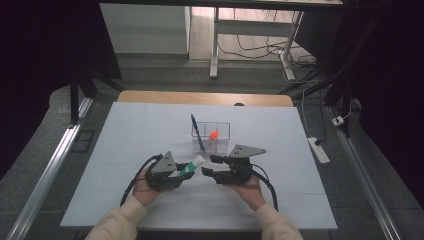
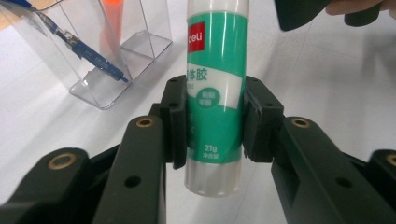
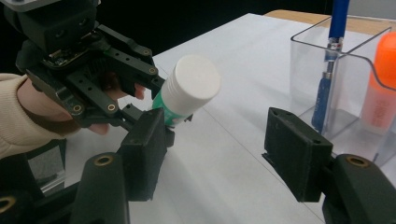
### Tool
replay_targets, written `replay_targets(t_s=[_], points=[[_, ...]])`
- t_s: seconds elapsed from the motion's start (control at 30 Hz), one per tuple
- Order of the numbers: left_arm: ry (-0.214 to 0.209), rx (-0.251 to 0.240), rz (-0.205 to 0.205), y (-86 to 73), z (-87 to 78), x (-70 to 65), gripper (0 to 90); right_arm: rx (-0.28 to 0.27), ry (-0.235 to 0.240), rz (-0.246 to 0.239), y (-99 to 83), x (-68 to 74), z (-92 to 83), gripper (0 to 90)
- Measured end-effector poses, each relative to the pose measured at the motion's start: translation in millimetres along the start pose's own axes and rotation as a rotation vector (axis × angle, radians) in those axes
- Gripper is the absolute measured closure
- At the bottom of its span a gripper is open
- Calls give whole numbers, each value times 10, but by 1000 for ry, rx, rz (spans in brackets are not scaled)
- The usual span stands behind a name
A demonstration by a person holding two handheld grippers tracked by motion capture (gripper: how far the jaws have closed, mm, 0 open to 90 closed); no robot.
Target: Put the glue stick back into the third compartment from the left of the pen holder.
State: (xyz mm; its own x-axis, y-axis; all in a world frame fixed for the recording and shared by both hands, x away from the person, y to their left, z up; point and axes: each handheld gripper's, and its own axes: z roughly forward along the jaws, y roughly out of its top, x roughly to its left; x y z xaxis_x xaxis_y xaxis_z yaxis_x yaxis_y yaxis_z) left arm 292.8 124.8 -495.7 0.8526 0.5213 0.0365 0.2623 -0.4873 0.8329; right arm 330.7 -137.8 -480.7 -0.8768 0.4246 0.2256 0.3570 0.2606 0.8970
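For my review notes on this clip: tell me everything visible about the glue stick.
The glue stick is a round plastic tube with a green and white printed label, a ribbed white cap and a translucent white base. The left gripper clamps it across the middle of its body, both pads pressing on the label. It is held off the white table cover, cap end tilted up toward the right gripper, whose jaws stand open, apart from the cap.
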Motion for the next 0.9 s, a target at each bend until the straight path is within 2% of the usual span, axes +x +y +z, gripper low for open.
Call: replay_targets(t_s=[0.2,0.4,0.6,0.7,0.83,0.9], points=[[-3,7,12,8,28,-31,648,-8,9,9,-15,16,58,393],[-3,23,27,16,81,-74,647,-24,37,29,-22,41,108,433],[-2,45,52,19,128,-114,645,-40,69,47,-27,57,122,579],[0,53,59,22,153,-139,642,-56,105,69,-15,50,109,631],[0,37,41,18,146,-130,625,-61,108,58,-8,72,100,642],[-1,25,19,18,132,-111,563,-71,103,50,-2,81,91,646]])
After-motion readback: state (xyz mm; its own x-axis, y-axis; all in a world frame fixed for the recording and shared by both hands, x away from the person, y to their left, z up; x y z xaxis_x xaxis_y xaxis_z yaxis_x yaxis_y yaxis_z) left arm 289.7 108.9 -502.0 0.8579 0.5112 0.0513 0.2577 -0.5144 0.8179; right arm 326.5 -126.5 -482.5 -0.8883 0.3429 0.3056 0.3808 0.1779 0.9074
